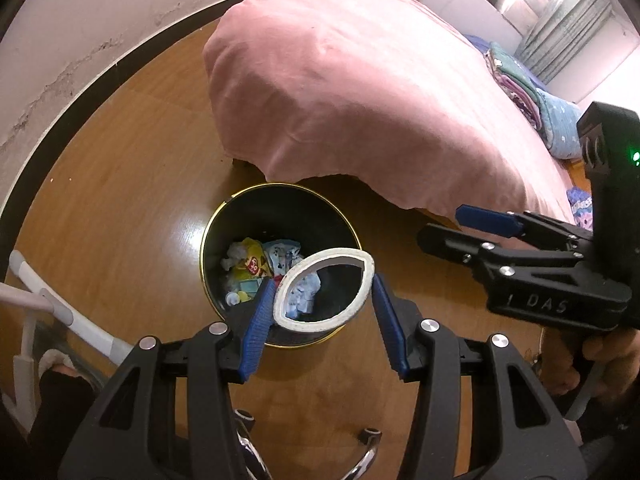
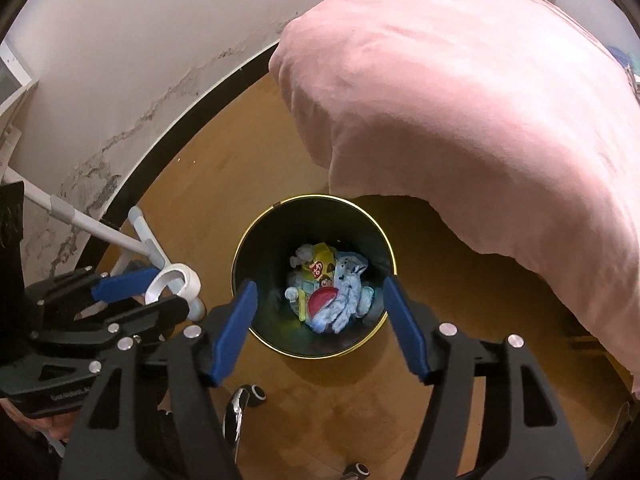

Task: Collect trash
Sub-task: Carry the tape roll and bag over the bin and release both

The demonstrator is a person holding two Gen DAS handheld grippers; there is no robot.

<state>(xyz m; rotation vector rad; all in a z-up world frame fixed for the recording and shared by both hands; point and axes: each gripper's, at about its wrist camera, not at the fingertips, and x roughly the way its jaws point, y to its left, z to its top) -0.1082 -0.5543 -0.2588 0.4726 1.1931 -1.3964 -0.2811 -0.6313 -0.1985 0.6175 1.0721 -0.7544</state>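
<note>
My left gripper is shut on a white paper cup, squeezed into an oval between the blue pads. The cup hangs over the near rim of a black waste bin with a gold rim, standing on the wooden floor. Wrappers and crumpled paper lie in the bin's bottom. My right gripper is open straight above the bin, nothing between its fingers; below it lie the trash and a red piece. The right wrist view shows the left gripper with the cup left of the bin. The right gripper appears at the left view's right edge.
A bed under a pink cover overhangs the floor just behind the bin. White tubes of a rack stand to the left by the wall. A chair's chrome base with castors sits near me. Folded bedding lies far right.
</note>
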